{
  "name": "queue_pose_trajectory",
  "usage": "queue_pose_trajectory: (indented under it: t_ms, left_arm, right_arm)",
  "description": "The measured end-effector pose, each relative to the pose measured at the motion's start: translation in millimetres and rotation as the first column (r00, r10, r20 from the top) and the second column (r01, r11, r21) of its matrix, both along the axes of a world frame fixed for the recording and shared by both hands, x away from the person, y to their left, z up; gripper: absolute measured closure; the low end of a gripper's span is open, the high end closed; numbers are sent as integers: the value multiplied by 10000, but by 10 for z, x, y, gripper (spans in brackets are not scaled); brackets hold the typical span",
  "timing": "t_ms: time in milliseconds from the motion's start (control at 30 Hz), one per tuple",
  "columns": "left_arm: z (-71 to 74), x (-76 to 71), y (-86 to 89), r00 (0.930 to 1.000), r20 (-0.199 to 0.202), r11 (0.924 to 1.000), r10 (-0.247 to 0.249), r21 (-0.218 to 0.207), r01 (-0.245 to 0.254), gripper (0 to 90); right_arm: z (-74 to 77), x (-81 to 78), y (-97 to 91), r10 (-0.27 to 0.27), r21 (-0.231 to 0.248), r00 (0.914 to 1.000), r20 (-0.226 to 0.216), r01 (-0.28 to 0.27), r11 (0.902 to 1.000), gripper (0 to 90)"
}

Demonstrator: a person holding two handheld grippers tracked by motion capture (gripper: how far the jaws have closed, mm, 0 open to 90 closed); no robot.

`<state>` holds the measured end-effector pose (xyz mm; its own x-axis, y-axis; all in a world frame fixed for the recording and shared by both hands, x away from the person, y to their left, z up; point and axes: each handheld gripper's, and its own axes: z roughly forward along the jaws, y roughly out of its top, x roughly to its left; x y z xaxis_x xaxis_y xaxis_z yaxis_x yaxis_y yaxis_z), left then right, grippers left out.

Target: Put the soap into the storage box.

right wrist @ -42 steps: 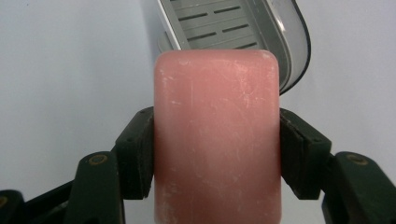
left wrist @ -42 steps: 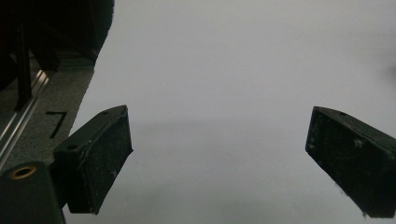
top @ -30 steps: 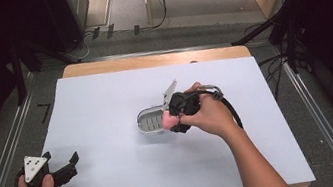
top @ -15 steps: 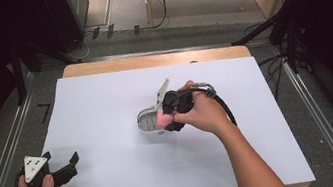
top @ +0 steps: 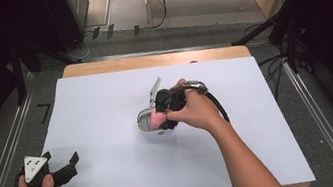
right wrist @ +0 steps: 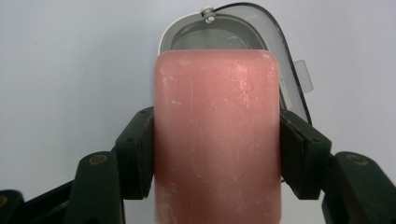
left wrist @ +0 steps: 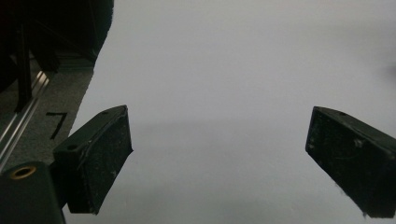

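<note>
So there's a small white case (right wrist: 224, 32) with a clear hinged lid (right wrist: 285, 70) flipped up, sitting on the white sheet (top: 107, 113) that covers the table. From the right gripper view the inside of the case looks greyish and bare as far as it shows, though the pink block hides the near half, so no telling what's under there.

The pink soap-like block (right wrist: 217, 135) is the thing in play. The right gripper (right wrist: 217, 154) has it clamped squarely: one black pad (right wrist: 137, 154) presses on one long side, the other pad on the opposite side, and the block stands up between them with its far end just over the near rim of the case. In the high view the right gripper (top: 160, 117) sits right at the case (top: 146, 124), pink bit poking out below the person's hand (top: 197, 111), with the lid (top: 154, 88) standing just beyond the jaws.

The left gripper (top: 60, 168) is well apart from all that, near the sheet's corner. Its own view shows the fingers (left wrist: 100, 154) spread wide, with plain white sheet between them.
</note>
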<state>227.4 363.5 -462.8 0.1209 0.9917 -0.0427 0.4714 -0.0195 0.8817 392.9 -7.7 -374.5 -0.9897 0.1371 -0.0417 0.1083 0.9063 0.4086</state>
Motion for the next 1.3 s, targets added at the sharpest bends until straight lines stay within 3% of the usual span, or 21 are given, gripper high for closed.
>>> queue_pose_trajectory:
  t_ms: [833,1000,1067,1300]
  left_arm:
    - [1,0,1,10000,-2,10000,-16,-26,16,75]
    - [0,1,2,10000,-9,10000,-20,-40,20,75]
    - [1,1,3,10000,-8,10000,-24,-37,24,75]
    - [0,1,1,10000,-3,10000,-42,-15,42,75]
  right_arm:
    - [-143,176,204,441,-222,9990,-121,-444,9988,385]
    - [-146,189,222,184,-251,9997,-163,-188,9995,380]
    - [-86,195,195,36,285,9999,-154,-31,9996,301]
    - [-50,163,79,-462,385,9989,-102,466,9982,266]
